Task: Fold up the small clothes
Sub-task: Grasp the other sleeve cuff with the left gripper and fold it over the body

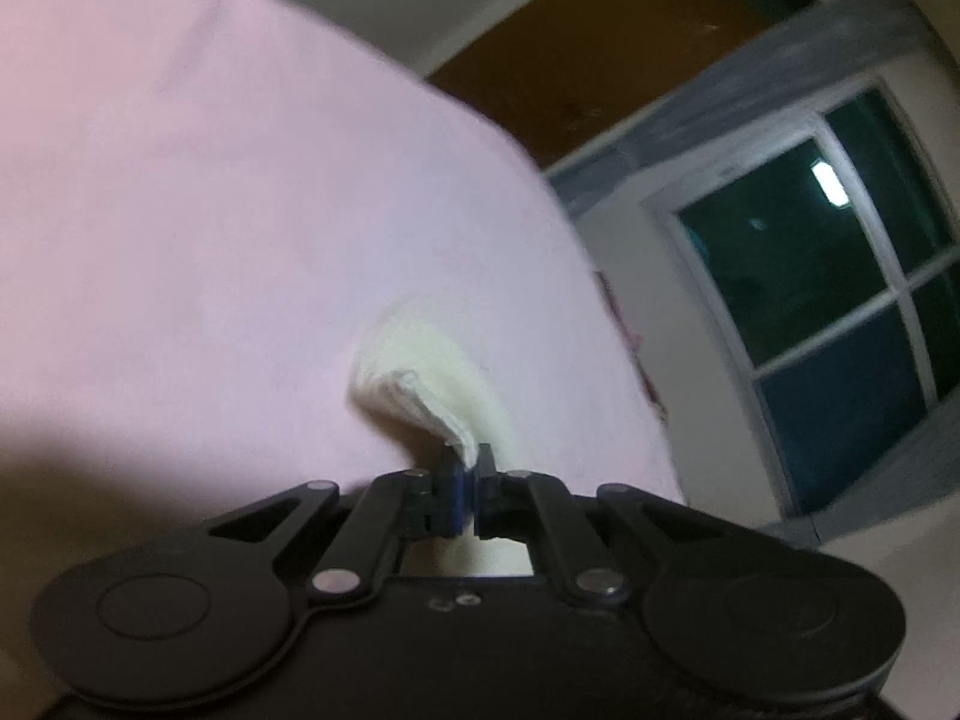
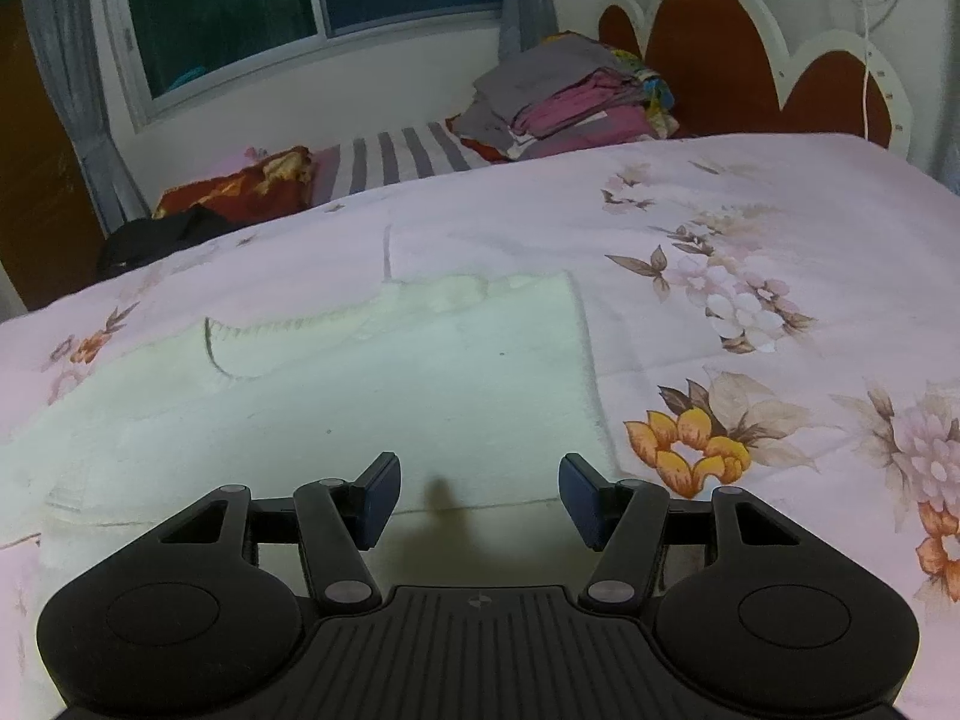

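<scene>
A small cream-white garment (image 2: 372, 396) lies spread flat on the pink floral bedsheet (image 2: 750, 228), its neckline toward the left. My right gripper (image 2: 479, 501) is open and empty, low over the garment's near edge. In the left wrist view my left gripper (image 1: 471, 474) is shut on a folded corner of the cream garment (image 1: 420, 384), which is pulled up from the pink sheet (image 1: 210, 210). That view is tilted and blurred.
A stack of folded clothes (image 2: 570, 102) sits at the far side by the headboard (image 2: 720, 54). A striped cloth (image 2: 396, 162), a red-orange cloth (image 2: 240, 189) and a black garment (image 2: 162, 237) lie at the far left. A window (image 2: 312, 0) is behind.
</scene>
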Action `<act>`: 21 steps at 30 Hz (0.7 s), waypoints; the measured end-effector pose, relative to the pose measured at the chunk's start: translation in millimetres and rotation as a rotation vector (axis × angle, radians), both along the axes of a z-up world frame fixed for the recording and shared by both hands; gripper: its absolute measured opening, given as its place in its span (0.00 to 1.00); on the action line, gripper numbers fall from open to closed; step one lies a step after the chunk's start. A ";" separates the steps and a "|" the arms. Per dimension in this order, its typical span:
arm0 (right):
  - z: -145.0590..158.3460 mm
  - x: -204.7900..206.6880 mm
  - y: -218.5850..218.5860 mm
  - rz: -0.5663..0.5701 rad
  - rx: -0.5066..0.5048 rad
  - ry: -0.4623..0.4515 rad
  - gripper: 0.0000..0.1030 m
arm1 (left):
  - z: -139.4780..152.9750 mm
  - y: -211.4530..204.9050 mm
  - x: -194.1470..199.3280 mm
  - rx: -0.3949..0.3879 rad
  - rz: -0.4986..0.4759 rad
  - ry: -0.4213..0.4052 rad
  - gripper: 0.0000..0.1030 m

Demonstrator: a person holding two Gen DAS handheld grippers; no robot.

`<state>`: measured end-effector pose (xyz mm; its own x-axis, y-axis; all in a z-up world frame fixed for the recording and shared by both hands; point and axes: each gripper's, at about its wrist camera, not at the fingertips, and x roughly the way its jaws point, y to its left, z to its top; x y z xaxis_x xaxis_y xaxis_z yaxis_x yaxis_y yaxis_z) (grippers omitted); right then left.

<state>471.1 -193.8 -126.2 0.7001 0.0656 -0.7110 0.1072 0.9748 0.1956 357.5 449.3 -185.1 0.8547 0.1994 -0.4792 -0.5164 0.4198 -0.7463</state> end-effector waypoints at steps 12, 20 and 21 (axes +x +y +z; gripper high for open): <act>3.1 -4.4 -23.8 -0.034 0.046 -0.022 0.57 | 68.2 -171.5 132.1 0.234 -0.516 -0.070 0.02; 6.6 -7.6 -53.7 -0.082 0.087 -0.038 0.57 | 58.9 -308.1 187.5 0.357 -0.844 0.014 0.02; 6.6 -8.3 -57.1 -0.085 0.093 -0.036 0.57 | 51.4 -329.9 180.1 0.369 -0.883 0.028 0.02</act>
